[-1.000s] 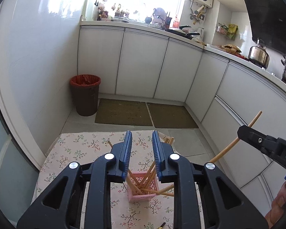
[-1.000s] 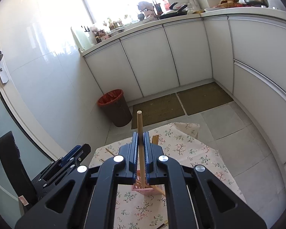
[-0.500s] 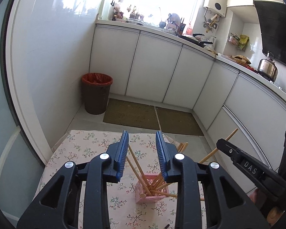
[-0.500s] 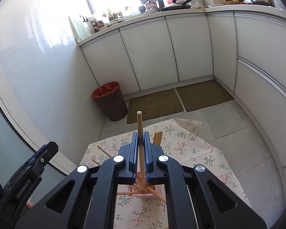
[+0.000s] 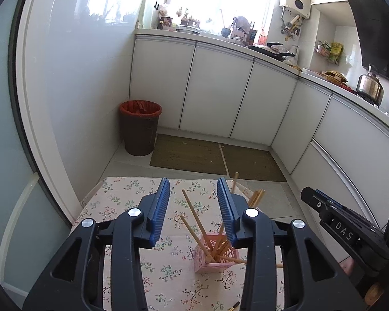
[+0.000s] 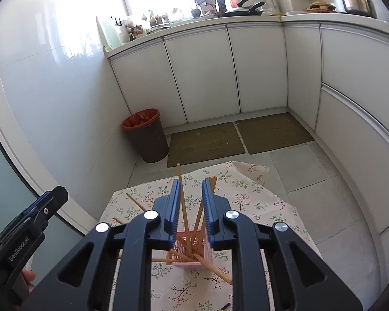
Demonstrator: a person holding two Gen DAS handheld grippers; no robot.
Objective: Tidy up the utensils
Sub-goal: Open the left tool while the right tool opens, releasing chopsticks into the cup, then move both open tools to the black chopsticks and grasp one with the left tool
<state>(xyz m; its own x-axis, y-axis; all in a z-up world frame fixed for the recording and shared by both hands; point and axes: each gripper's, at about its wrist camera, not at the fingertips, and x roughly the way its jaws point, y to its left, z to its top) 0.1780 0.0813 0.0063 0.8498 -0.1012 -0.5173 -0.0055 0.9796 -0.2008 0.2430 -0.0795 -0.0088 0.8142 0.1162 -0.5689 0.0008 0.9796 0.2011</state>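
Pink and perforated, the utensil basket [image 6: 192, 248] stands on the floral tablecloth [image 6: 259, 202], bristling with wooden chopsticks [image 6: 182, 202]. We let the right gripper [image 6: 192, 207] keep opening and lift straight away, so its chopstick settles. A second ago those jaws pinched that chopstick; now they part, as does the empty left gripper [image 5: 193, 207].

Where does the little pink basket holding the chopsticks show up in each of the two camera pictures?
Left wrist view: pink basket low, right of centre, under the right-hand blue pad.
Right wrist view: pink basket low centre, between the blue pads.
Shared landmark: brown bin with red liner on the floor.
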